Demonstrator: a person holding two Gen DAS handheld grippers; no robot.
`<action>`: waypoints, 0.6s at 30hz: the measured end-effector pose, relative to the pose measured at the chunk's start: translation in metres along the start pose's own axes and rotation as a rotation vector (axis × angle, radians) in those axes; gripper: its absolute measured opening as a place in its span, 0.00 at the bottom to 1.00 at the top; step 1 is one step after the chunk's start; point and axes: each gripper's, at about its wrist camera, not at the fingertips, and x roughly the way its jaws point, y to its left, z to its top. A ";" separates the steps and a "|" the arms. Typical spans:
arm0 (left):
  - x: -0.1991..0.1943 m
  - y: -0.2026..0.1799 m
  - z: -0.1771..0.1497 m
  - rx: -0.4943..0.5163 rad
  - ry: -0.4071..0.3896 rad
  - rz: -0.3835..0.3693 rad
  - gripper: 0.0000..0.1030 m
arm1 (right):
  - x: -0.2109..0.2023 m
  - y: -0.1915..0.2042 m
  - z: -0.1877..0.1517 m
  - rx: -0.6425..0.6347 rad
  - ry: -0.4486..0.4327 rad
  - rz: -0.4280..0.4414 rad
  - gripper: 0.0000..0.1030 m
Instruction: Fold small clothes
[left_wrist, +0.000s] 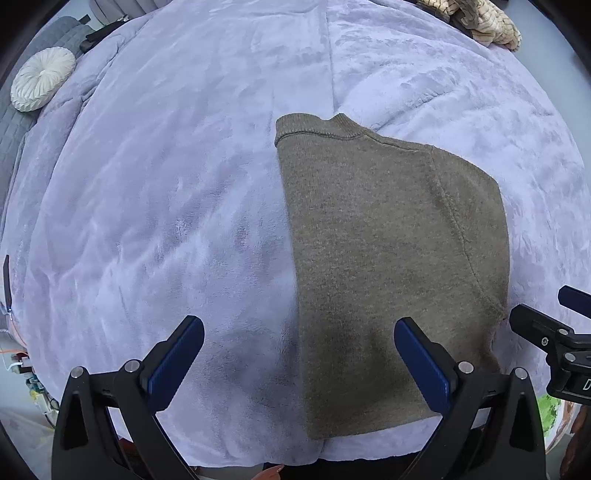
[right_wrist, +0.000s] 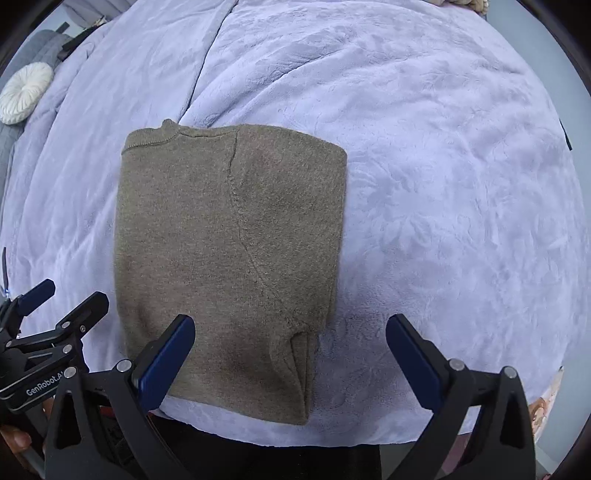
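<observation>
An olive-brown knit sweater (left_wrist: 391, 258) lies folded lengthwise into a narrow rectangle on the lilac fleece blanket (left_wrist: 166, 221), collar at the far end. It also shows in the right wrist view (right_wrist: 225, 258), with a sleeve seam curving down its middle. My left gripper (left_wrist: 299, 339) is open and empty, hovering above the sweater's near left edge. My right gripper (right_wrist: 290, 339) is open and empty above the sweater's near right corner. The right gripper's body (left_wrist: 554, 339) shows at the right edge of the left wrist view, and the left gripper's body (right_wrist: 48, 332) at the left edge of the right wrist view.
A round white pleated cushion (left_wrist: 42, 79) lies on grey bedding at the far left, also in the right wrist view (right_wrist: 24, 92). A beige knitted item (left_wrist: 484, 20) sits at the far right. The blanket's near edge (right_wrist: 332, 439) drops off just below the sweater.
</observation>
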 end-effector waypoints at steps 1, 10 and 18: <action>-0.001 -0.001 0.000 0.002 -0.008 0.002 1.00 | 0.001 0.003 0.000 -0.004 0.003 -0.011 1.00; -0.005 -0.002 0.001 0.016 -0.036 0.023 1.00 | 0.005 0.006 -0.002 0.005 0.025 -0.037 1.00; -0.006 -0.004 0.000 0.016 -0.035 0.035 1.00 | 0.004 0.004 -0.001 0.013 0.022 -0.039 1.00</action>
